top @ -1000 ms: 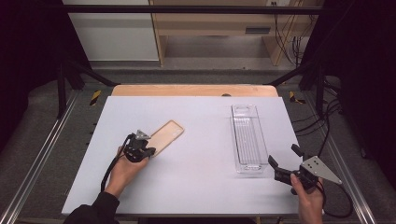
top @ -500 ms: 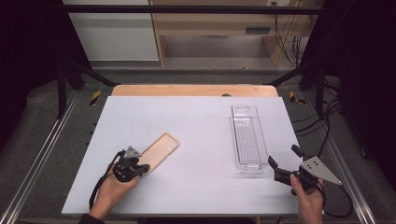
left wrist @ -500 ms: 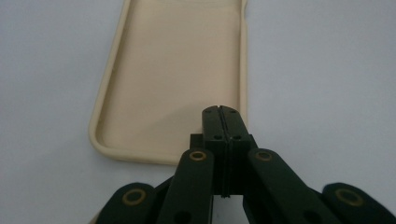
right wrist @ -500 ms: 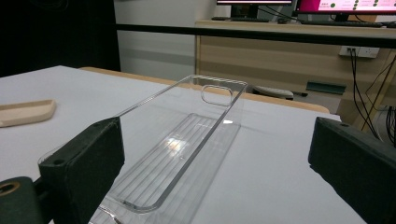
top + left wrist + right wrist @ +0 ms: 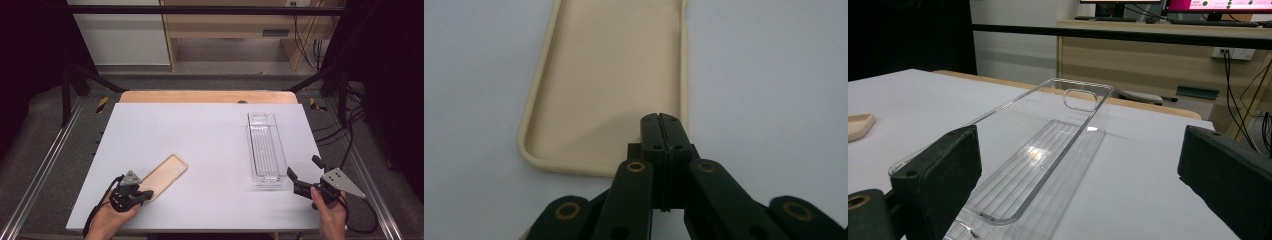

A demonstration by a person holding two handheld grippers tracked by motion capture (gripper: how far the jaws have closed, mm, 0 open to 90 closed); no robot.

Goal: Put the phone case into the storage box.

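A beige phone case [image 5: 167,172] lies hollow side up on the white table [image 5: 200,130], near its front left. My left gripper [image 5: 149,192] is at the case's near end. In the left gripper view the case [image 5: 609,75] lies ahead, and the gripper [image 5: 661,120] has its jaws shut flush together, tips over the case's inner face by the near right corner. A long clear plastic tray [image 5: 267,147] with a ribbed floor sits at the right. My right gripper [image 5: 304,167] stands open just short of its near end, the clear tray [image 5: 1048,150] lying between and beyond the gripper [image 5: 1078,165].
A wooden strip [image 5: 210,96] runs along the table's far edge. Metal frame rails [image 5: 45,165] flank both sides. Cables [image 5: 345,130] hang at the right. A wooden desk [image 5: 1168,55] stands beyond the table.
The left hand has drawn back toward the near left edge, and the beige case has slid along with it. The right gripper and clear tray have stayed put.
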